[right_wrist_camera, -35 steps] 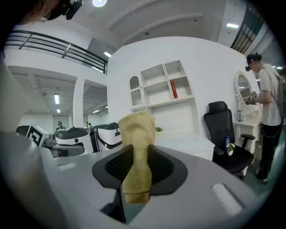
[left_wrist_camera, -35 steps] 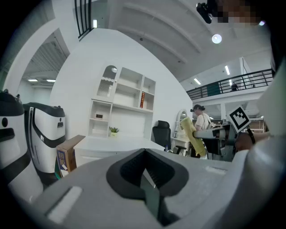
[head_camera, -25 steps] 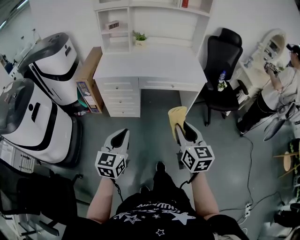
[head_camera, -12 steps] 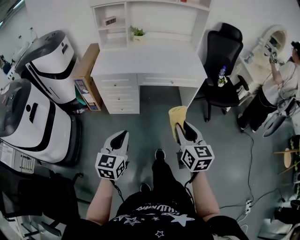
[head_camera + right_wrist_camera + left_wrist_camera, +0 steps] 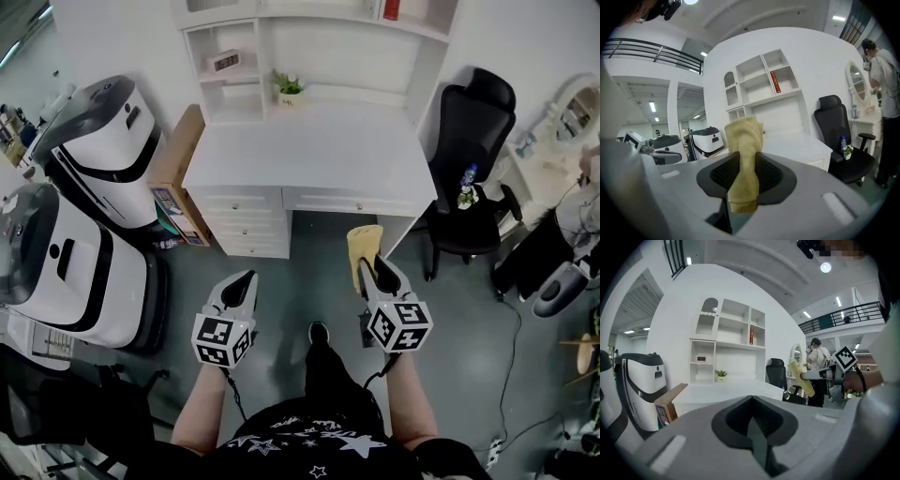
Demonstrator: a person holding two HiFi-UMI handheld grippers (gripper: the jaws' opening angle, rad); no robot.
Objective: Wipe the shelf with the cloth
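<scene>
R gripper (image 5: 372, 269) clamped on cloth (image 5: 362, 242), held upright over floor, well short of shelf (image 5: 232, 82). L gripper (image 5: 241, 282) closed, empty. Desk (image 5: 309, 150) nearer vs. 1 s ago: approach phase, no wiping yet.

You face a white desk (image 5: 309, 155) with a shelf (image 5: 260, 52) above, your right gripper (image 5: 373, 269) clamping a yellow cloth (image 5: 362, 244), left gripper (image 5: 245, 279) alongside.

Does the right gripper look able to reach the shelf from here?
Probably not yet: the right gripper, shut on the cloth, hangs over the floor short of the desk, with the shelf at the desk's far side. Nothing blocks the way.
</scene>
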